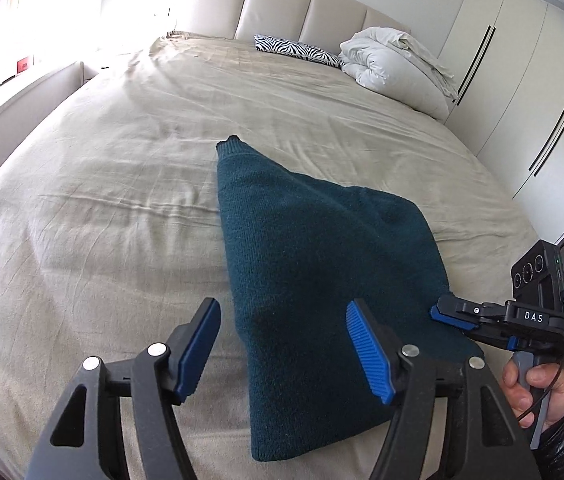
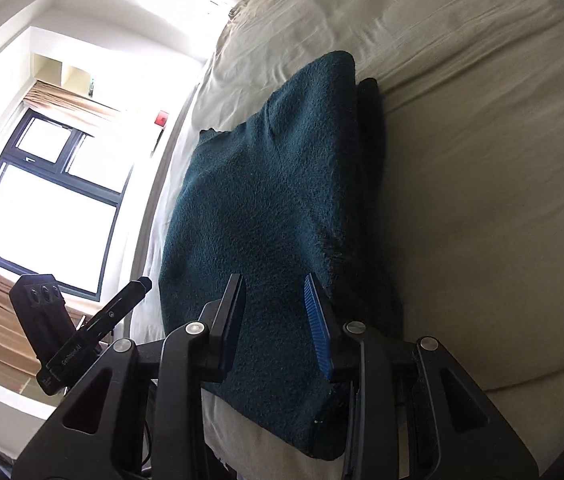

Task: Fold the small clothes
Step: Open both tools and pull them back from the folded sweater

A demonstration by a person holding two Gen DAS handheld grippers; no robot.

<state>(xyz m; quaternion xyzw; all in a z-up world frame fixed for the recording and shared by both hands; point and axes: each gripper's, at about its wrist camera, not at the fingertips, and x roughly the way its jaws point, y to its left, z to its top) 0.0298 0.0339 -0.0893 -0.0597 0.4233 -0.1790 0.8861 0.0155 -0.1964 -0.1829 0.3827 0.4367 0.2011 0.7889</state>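
A dark teal knitted sweater [image 1: 313, 248] lies folded into a rough wedge on the beige bed sheet [image 1: 102, 200], one ribbed end pointing toward the headboard. My left gripper [image 1: 283, 332] is open above the sweater's near left edge, and nothing sits between its blue pads. My right gripper [image 1: 437, 312] reaches in at the sweater's right edge, held by a person's hand [image 1: 529, 392]. In the right wrist view the right gripper [image 2: 276, 296] stands narrowly open over the sweater [image 2: 266, 200], its pads clear of the fabric. The left gripper [image 2: 142, 282] shows side-on at the left.
A zebra-print pillow [image 1: 297, 50] and a bundled white duvet [image 1: 393, 68] lie at the head of the bed. White wardrobe doors [image 1: 521, 100] line the right side. A bright window [image 2: 50, 208] is beyond the bed's far side.
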